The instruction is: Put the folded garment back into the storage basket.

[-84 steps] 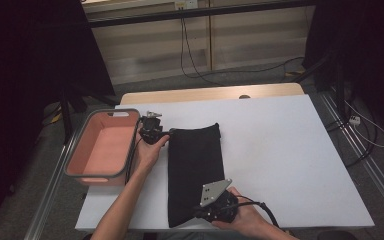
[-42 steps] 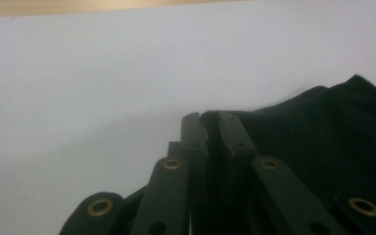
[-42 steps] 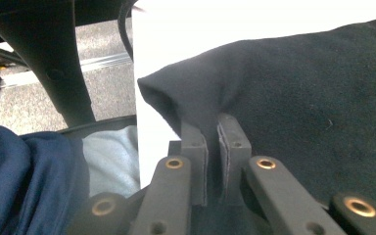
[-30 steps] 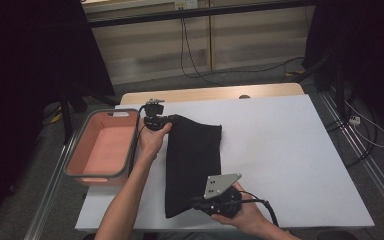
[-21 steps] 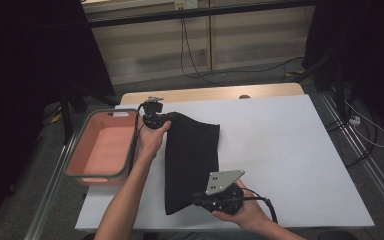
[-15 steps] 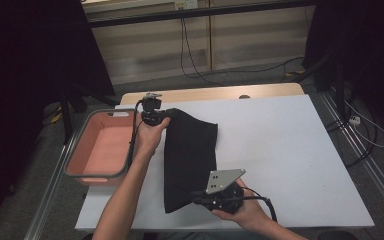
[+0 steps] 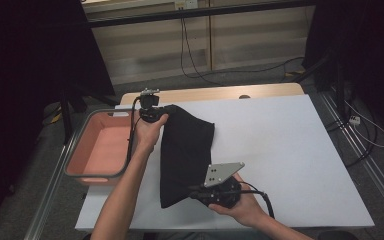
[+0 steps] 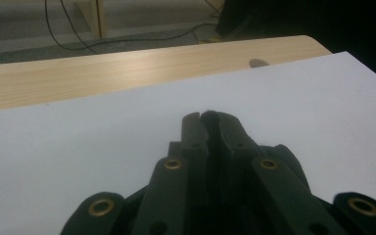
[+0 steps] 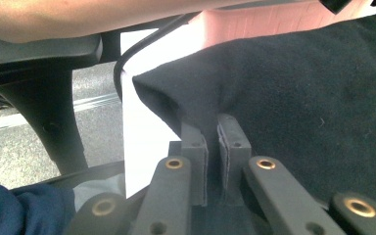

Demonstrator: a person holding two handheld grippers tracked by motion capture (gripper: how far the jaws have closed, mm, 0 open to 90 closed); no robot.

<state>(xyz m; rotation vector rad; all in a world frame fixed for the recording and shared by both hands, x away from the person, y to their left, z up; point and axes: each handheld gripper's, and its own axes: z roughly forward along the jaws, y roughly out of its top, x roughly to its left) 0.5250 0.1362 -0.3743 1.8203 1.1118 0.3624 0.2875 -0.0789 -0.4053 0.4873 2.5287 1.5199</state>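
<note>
A white rectangular tabletop (image 7: 290,150) with a pale wooden strip along its far edge carries 1 black cloth (image 7: 185,150), spread lengthwise near its left side. A salmon-pink plastic tray (image 7: 87,172) sits just beside the table's left edge.

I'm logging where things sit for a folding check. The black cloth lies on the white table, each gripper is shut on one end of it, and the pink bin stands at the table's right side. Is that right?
Not quite: the pink bin stands at the table's left side, beside the left gripper, as the high view shows. The rest holds: the black cloth lies on the white table, the left gripper shut on its far end and the right gripper on its near end.
</note>
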